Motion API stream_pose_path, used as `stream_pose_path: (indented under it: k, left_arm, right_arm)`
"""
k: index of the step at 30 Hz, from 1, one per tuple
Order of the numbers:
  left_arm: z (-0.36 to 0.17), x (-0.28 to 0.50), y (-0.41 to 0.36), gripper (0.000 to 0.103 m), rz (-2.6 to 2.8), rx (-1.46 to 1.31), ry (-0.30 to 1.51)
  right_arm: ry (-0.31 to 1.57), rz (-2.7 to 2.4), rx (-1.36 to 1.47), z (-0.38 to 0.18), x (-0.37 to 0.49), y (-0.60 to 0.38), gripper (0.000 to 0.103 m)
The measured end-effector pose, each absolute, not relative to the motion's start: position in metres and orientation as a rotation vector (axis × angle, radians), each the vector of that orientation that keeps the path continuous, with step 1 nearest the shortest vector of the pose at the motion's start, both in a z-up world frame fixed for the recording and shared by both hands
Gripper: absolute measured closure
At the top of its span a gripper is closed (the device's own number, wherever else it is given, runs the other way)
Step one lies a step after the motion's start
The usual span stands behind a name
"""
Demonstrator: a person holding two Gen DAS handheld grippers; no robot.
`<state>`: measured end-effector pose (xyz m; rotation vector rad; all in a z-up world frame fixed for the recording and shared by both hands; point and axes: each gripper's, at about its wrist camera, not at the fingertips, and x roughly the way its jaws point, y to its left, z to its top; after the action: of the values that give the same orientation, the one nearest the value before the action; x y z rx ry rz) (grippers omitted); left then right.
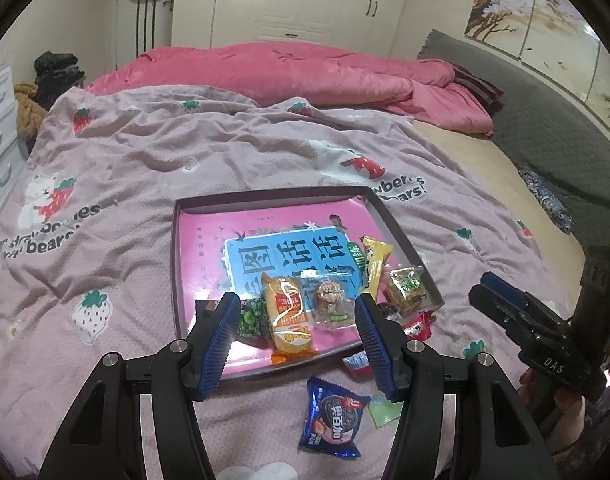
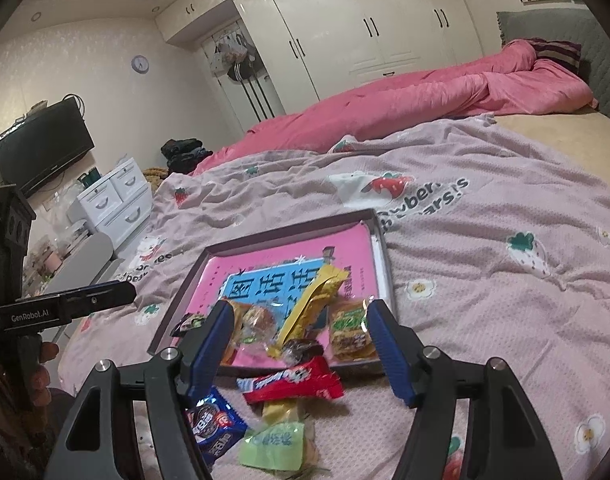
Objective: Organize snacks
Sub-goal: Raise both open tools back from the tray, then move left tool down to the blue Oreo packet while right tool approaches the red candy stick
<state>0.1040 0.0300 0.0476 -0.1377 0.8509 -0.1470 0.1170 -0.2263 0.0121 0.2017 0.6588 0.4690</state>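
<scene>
Here the wrinkled pale-pink strawberry-print bedspread point(image 1: 145, 152) carries a shallow dark-rimmed tray with a pink printed base point(image 1: 177, 240), holding several wrapped snacks along its near edge. In front lie a red packet point(image 2: 301, 380), a blue cookie packet point(image 1: 331, 420) and what may be a green sachet point(image 2: 273, 446). Left gripper point(image 1: 297, 304) and right gripper point(image 2: 297, 312) hover apart-fingered, holding nothing.

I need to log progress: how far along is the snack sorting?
Partly done. Several snacks already lie in the tray, among them the orange packet and the yellow bar. Nothing is in hand: the left gripper and right gripper are both open and empty. Left on the blanket: blue cookie pack, red wrapper, green packet.
</scene>
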Motion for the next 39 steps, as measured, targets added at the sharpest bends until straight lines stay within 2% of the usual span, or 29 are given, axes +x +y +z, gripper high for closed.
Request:
stream_pose_path:
  k: [9, 13, 24, 39]
  left_arm:
    - [0.046, 0.091, 0.023, 0.042, -0.159, -0.119, 0.863]
    - [0.042, 0.085, 0.018, 0.042, -0.170, -0.103, 0.876]
    - [0.023, 0.073, 0.010, 0.042, -0.180, -0.081, 0.922]
    - [-0.004, 0.052, -0.008, 0.042, -0.227, -0.060, 1.003]
  right_arm:
    - [0.709, 0.483, 0.226, 0.005, 0.107, -0.224, 0.034]
    - [0.756, 0.487, 0.251, -0.004, 0.102, -0.222, 0.028]
    - [0.883, 0.507, 0.278, -0.026, 0.095, -0.209, 0.027]
    - [0.908, 0.485, 0.301, -0.033, 0.095, -0.214, 0.025]
